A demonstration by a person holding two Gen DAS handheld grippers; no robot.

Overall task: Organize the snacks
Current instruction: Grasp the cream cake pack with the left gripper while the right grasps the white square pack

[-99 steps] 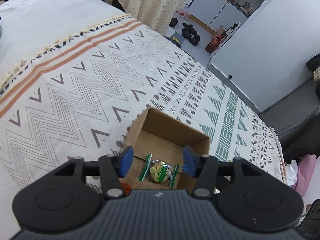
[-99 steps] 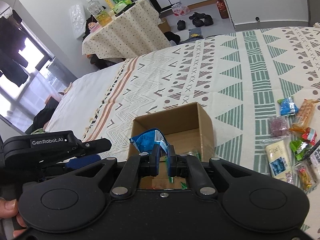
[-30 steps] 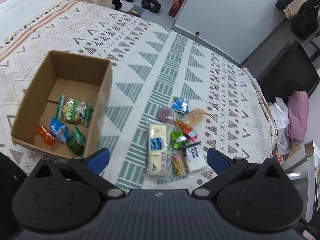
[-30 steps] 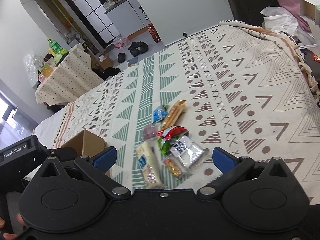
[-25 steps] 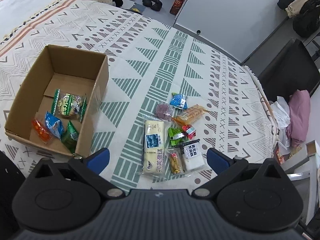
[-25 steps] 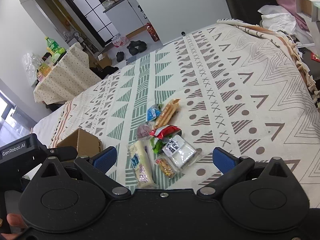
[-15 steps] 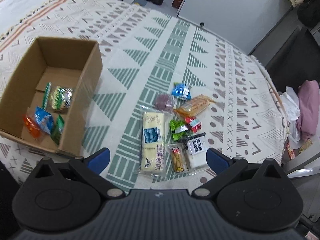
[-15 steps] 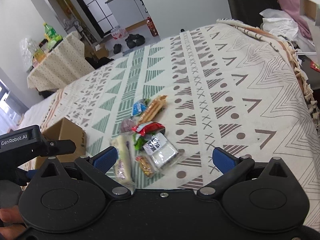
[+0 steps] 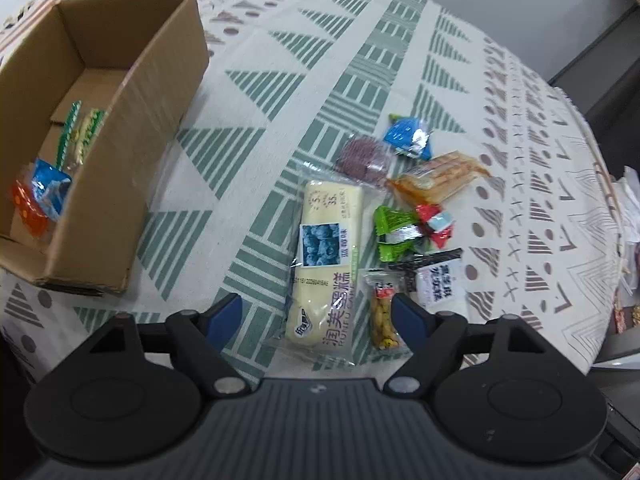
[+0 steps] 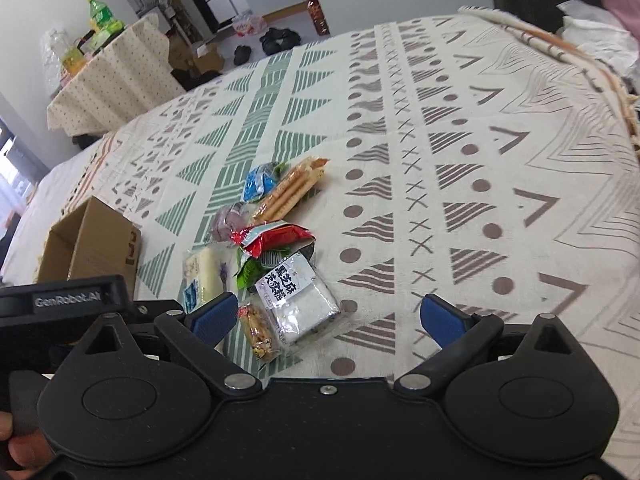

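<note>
A cardboard box (image 9: 120, 152) stands on the patterned cloth at the left and holds several snack packets, among them a blue one (image 9: 50, 190). To its right lies a pile of snacks: a long cream cake pack (image 9: 326, 264), a green packet (image 9: 394, 232), a white sesame pack (image 9: 438, 284) and a small yellow packet (image 9: 384, 312). My left gripper (image 9: 316, 312) is open and empty, low over the near end of the cream pack. My right gripper (image 10: 328, 316) is open and empty, just short of the white sesame pack (image 10: 300, 296). The box also shows in the right wrist view (image 10: 96, 248).
A blue packet (image 9: 408, 136), a purple one (image 9: 362, 158), an orange stick pack (image 9: 438, 178) and a red packet (image 9: 434, 224) lie further out. The table edge (image 9: 600, 320) runs at the right. The left gripper body (image 10: 72, 308) is close beside my right gripper.
Both grippers left the box, swung right to the snack pile and dropped closer to it. The blue packet the right gripper held now lies in the box. Both grippers are open wide.
</note>
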